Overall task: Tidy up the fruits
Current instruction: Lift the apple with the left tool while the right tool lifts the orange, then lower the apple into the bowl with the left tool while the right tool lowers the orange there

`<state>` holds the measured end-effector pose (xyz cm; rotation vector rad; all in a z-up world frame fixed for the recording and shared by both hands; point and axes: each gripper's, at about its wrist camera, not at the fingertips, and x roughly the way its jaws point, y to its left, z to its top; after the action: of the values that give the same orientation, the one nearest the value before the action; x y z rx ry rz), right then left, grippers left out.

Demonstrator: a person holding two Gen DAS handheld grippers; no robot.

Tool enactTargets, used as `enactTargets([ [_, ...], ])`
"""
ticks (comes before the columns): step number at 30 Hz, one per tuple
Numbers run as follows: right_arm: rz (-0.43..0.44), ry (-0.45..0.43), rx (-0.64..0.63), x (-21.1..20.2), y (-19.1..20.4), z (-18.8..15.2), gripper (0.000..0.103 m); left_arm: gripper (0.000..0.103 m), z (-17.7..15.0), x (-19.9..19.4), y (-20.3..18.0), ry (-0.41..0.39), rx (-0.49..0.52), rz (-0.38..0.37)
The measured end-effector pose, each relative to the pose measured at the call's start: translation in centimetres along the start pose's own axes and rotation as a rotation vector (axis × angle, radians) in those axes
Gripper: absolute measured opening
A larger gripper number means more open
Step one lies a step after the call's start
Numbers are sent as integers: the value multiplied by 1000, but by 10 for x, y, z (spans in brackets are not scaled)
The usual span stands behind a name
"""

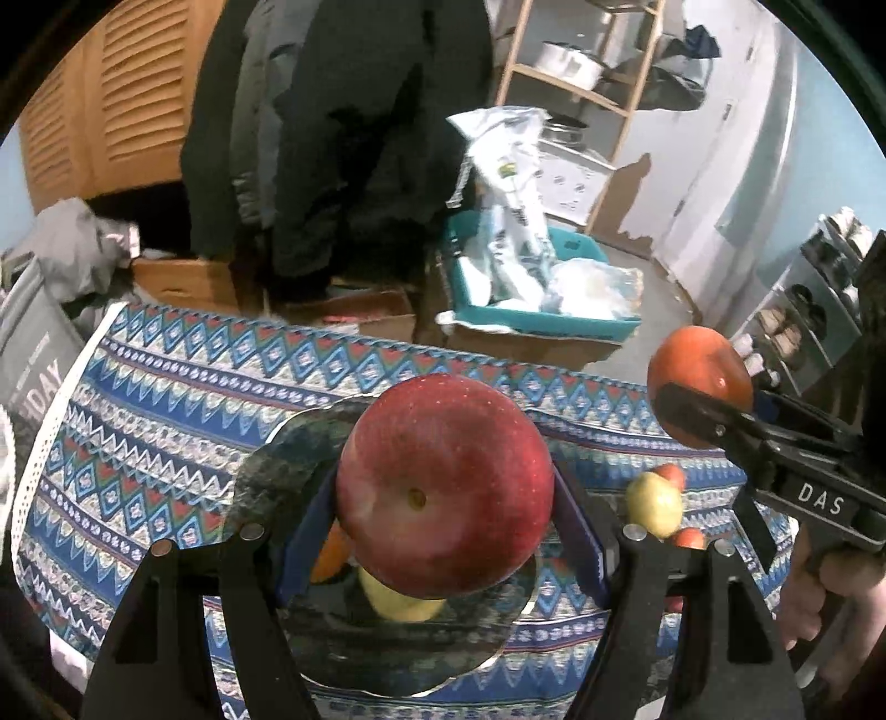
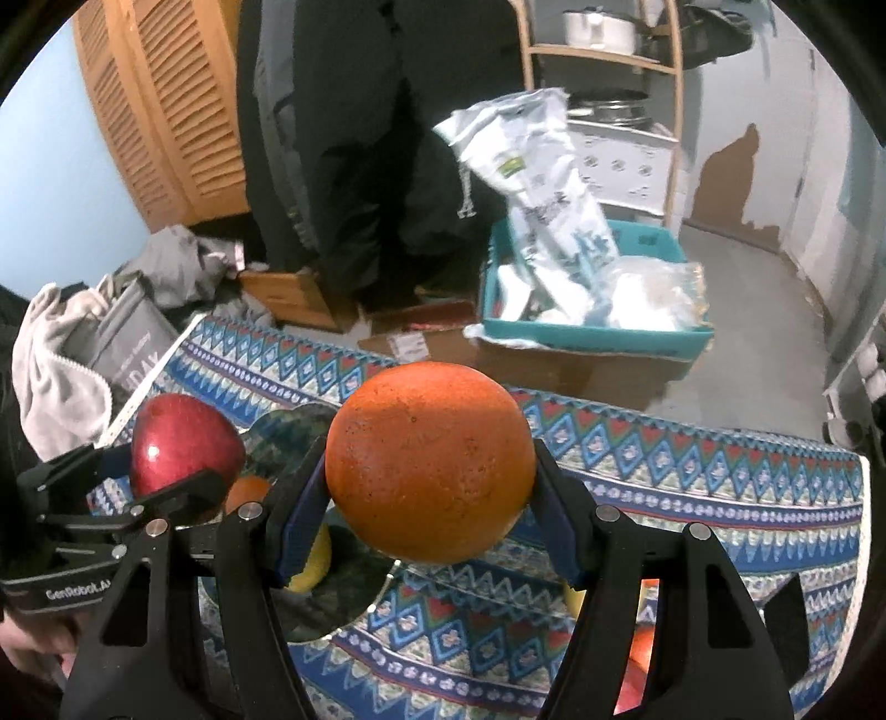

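Jaws of both grippers closed on fruit: left gripper (image 1: 443,493) clamps a red apple (image 1: 444,487) between its blue pads, right gripper (image 2: 429,465) clamps an orange (image 2: 429,462) the same way. Both fruits held in the air above the tabletop. Under the apple, a dark glass plate (image 1: 288,465) carrying a yellow fruit (image 1: 401,603) and a small orange one (image 1: 331,559). Just right of the plate, loose on the patterned cloth (image 1: 166,399): a yellow-green fruit (image 1: 654,504) touching small red ones (image 1: 671,475). Beyond the tabletop edge, cardboard boxes on the floor, a teal crate (image 2: 595,332) stuffed with plastic bags, dark hanging coats (image 1: 343,138), louvred wooden doors (image 2: 166,105), a wooden shelf with pots (image 2: 601,30).
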<state>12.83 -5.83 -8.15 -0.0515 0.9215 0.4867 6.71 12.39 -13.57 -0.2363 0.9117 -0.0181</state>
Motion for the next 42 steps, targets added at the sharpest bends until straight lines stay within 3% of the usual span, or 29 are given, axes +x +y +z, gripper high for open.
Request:
enactTargets([
  [9,38,76,-22,50,23,-2,68,76,1,29,39,64,-53,41],
  [25,65,243,-49,126,44,-23,68,76,-12,76,74,149,-90,92],
  [42,63,313,-58,145,45,-35,70,76,-19,86,77,183,-101,100],
])
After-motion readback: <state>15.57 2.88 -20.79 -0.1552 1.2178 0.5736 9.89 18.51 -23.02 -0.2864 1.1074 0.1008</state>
